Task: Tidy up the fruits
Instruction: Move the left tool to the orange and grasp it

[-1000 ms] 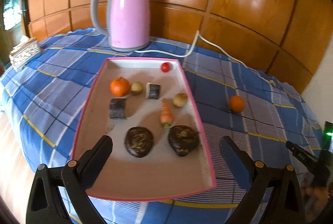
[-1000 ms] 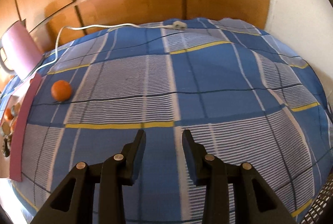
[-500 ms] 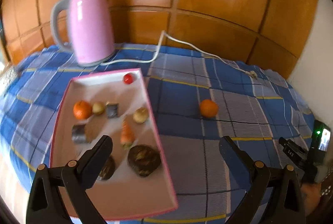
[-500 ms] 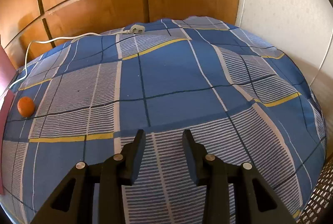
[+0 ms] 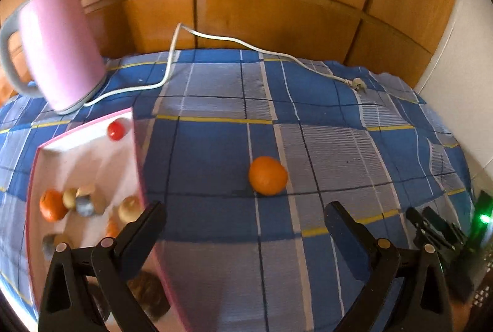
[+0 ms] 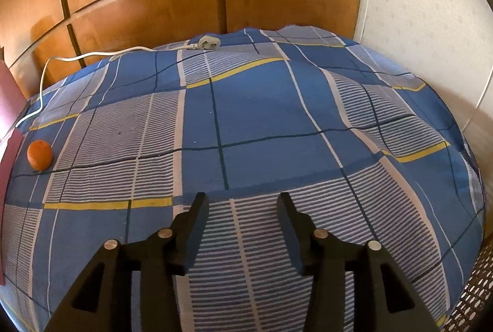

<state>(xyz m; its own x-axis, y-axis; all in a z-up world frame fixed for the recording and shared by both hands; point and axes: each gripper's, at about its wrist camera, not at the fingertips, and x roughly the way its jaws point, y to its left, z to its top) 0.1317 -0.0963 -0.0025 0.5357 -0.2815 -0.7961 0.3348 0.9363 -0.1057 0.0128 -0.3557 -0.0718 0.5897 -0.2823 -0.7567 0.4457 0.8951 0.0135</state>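
A loose orange lies on the blue checked cloth, right of the pink-rimmed tray; it also shows at the far left of the right wrist view. The tray holds another orange, a red tomato, a carrot and several other small items. My left gripper is open and empty, just short of the loose orange. My right gripper is open and empty above bare cloth, far right of the orange.
A pink kettle stands at the back left, its white cord trailing to a plug. Wooden panels rise behind the table. A white wall closes the right side. The cloth falls away at the right edge.
The left gripper has swung right from over the tray towards the loose orange, which now sits between its fingers in view. The right gripper has turned right and opened a little wider.
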